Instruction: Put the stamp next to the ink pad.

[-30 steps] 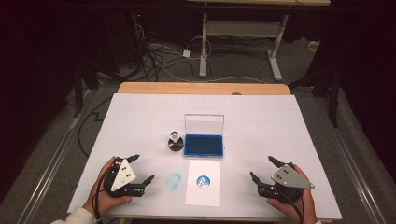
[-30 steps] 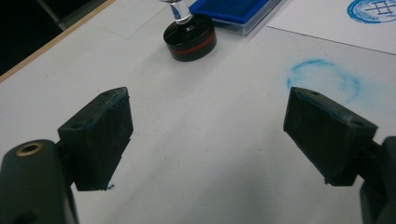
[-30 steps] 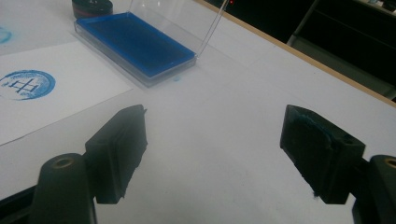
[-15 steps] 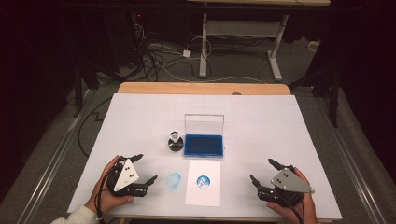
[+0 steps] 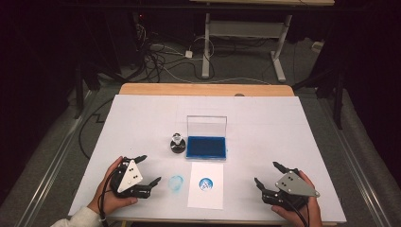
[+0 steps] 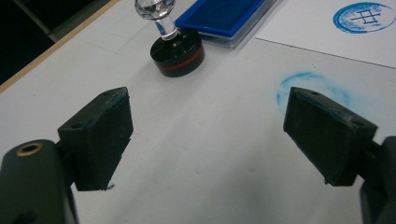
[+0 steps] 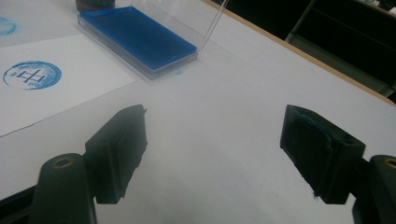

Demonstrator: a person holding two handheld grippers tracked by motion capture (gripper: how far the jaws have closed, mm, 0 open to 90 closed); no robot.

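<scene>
A round black stamp (image 5: 177, 143) (image 6: 176, 51) with a clear knob stands upright beside a blue ink pad (image 5: 206, 146) (image 7: 136, 38) whose clear lid is raised. In front of the pad lies a white sheet (image 5: 206, 185) bearing a round blue print (image 5: 205, 184) (image 7: 31, 74). A faint blue ring smudge (image 5: 176, 183) (image 6: 309, 86) marks the table left of the sheet. My left gripper (image 5: 147, 169) (image 6: 205, 135) rests near the front left, open and empty, short of the stamp. Near the front right my right gripper (image 5: 268, 173) (image 7: 212, 149) is open with nothing between its fingers.
The white table top (image 5: 265, 127) ends in a wooden strip (image 5: 203, 89) at the far edge. Beyond it, cables (image 5: 156, 52) and a desk frame (image 5: 241, 33) stand on the dark floor.
</scene>
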